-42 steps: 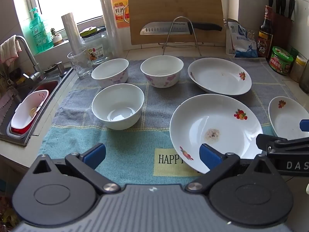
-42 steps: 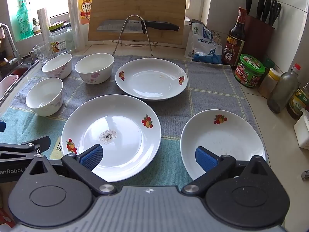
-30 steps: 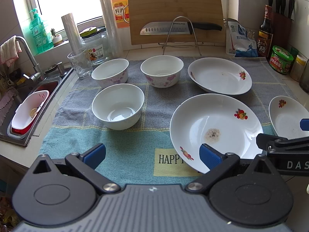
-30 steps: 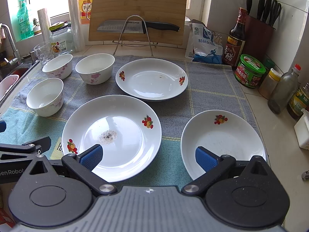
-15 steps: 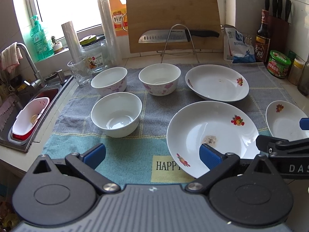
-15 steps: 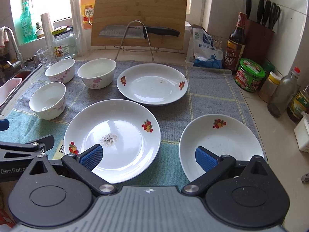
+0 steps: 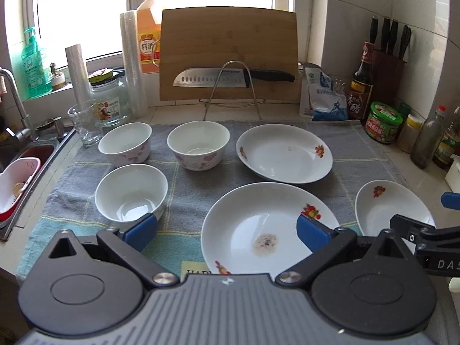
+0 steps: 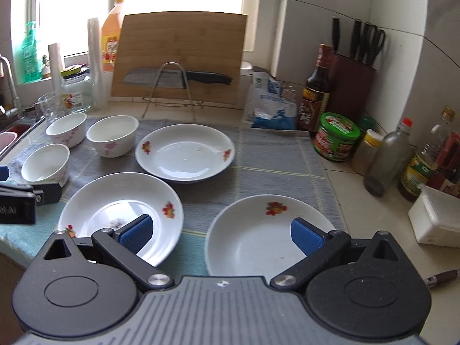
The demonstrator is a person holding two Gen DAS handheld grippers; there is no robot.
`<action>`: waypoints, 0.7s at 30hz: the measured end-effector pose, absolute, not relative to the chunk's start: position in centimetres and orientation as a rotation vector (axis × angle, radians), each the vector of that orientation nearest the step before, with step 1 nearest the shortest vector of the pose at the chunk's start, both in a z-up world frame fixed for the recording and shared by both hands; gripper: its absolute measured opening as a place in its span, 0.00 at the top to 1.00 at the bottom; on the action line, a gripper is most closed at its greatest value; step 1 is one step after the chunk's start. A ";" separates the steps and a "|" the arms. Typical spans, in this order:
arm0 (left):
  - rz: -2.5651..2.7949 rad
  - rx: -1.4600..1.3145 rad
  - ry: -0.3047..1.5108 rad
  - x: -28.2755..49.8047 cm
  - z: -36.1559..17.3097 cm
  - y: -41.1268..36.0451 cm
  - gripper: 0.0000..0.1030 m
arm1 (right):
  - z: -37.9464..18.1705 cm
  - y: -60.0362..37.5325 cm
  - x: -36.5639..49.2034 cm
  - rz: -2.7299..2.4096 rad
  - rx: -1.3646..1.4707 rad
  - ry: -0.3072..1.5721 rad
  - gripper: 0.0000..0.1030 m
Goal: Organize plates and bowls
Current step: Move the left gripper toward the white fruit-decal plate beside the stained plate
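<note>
My right tongs (image 8: 220, 234) and left tongs (image 7: 227, 227) both gape, empty. Nearest lie the small plate (image 8: 258, 230) and soiled plate (image 7: 264, 224); I should pinch one rim squarely and lift level. Behind sit a third plate (image 7: 284, 152) and three bowls (image 7: 130, 192). The plates' near edges are hidden.

Two wrist cameras, one kitchen counter, seen from my remote station.

My left view looks forward from low over the counter's near edge, squarely toward the cutting board (image 7: 228, 53) at the back wall; my right view sits just beside it, further right of the board (image 8: 179, 57) and angled slightly left. Both share the board and the dishes on the towel (image 7: 187, 184) before it; each catches the other gripper's edge.
</note>
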State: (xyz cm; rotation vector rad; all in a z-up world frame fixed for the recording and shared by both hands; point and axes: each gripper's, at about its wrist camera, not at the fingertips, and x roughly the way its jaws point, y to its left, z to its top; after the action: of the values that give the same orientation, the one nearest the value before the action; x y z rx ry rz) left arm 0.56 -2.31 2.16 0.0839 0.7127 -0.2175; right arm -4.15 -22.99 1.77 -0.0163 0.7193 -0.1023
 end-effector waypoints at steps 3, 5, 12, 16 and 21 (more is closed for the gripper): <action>-0.243 0.103 0.693 0.6 2.2 -3.5 0.01 | 1.2 -24.3 -5.1 -0.115 -0.016 0.714 0.00; -0.248 0.109 0.682 0.7 2.3 -4.3 0.01 | 0.7 -25.1 -5.9 -0.114 -0.016 0.708 0.00; -0.345 0.145 0.654 1.9 2.9 -7.4 0.01 | -1.4 -28.3 -8.5 -0.122 0.011 0.737 0.00; -0.452 0.137 0.653 2.9 3.2 -8.8 0.01 | -2.8 -29.6 -9.3 -0.143 0.024 0.759 0.00; -0.540 0.191 0.679 4.4 2.9 -11.4 0.01 | -5.0 -30.7 -9.7 -0.158 0.047 0.813 0.00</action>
State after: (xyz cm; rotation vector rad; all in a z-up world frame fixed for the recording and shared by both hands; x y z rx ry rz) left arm 4.42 -11.43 2.94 0.1906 0.6789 -0.5400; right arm -9.73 -30.74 -5.00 0.0474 0.8133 -0.1583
